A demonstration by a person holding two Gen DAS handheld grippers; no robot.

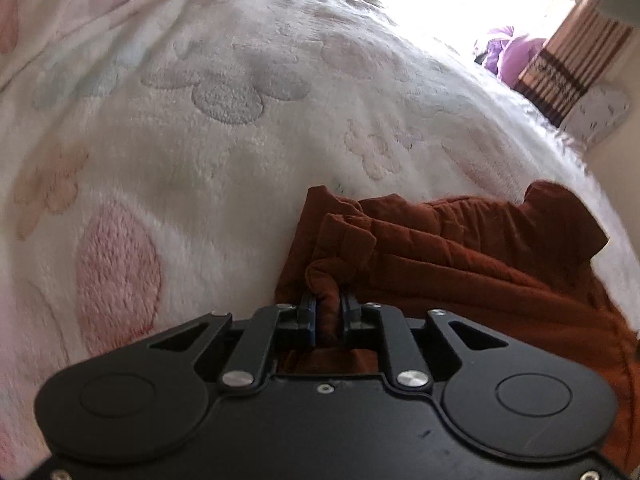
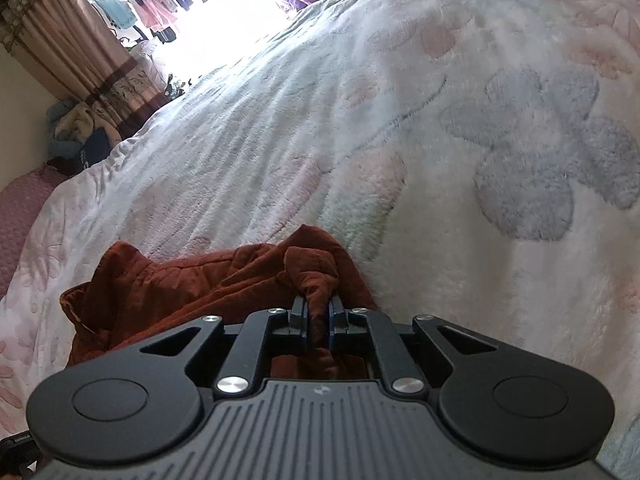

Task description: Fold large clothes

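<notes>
A rust-brown garment (image 1: 460, 248) is seen bunched on a fluffy white blanket (image 1: 224, 152) with flower patterns, on its near part, well away from the bright window (image 2: 240, 12). A pinched ridge of its cloth is clamped by the left gripper (image 1: 329, 308), and another by the right gripper (image 2: 317, 312). The fabric is judged soft, thick and limp, fairly light, likely to sag between the two grips. Corners or hems are judged the best places to be taken.
</notes>
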